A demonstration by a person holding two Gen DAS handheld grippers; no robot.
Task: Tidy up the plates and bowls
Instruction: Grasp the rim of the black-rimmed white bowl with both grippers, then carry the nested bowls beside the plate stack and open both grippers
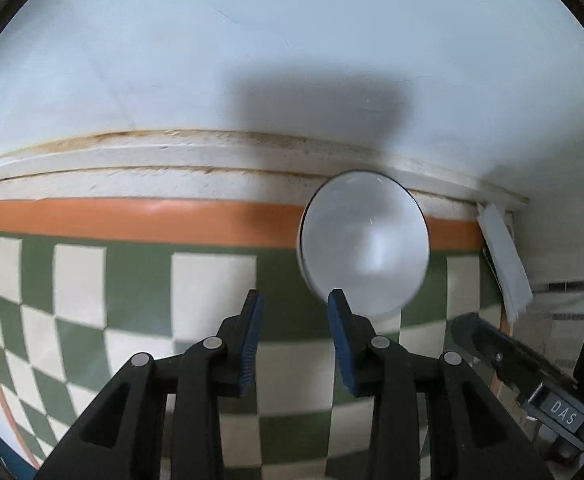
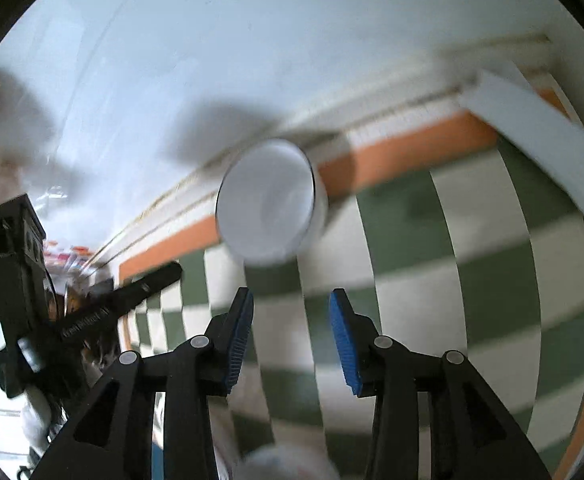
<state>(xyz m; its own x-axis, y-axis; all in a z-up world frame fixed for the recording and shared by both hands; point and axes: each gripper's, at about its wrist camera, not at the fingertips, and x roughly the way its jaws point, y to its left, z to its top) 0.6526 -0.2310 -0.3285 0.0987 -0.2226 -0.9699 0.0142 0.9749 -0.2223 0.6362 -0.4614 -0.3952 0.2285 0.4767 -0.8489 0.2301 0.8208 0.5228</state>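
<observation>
A white bowl (image 1: 365, 242) lies on a green-and-cream checked mat with an orange border (image 1: 140, 280), near the mat's far edge, its opening facing the camera. My left gripper (image 1: 295, 304) is open and empty, just short of the bowl, with the right fingertip at its near rim. In the right wrist view the same bowl (image 2: 268, 200) is ahead and above my right gripper (image 2: 290, 300), which is open, empty and apart from it. The left gripper's black body (image 2: 92, 312) shows at the left there. A blurred pale object (image 2: 288, 464) sits at the bottom edge.
A white wall (image 1: 292, 40) with a stained skirting board (image 1: 212, 152) runs behind the mat. A white sheet or board (image 1: 505, 258) leans at the mat's right end, also in the right wrist view (image 2: 539, 140). The other gripper's body (image 1: 531, 372) is at the right.
</observation>
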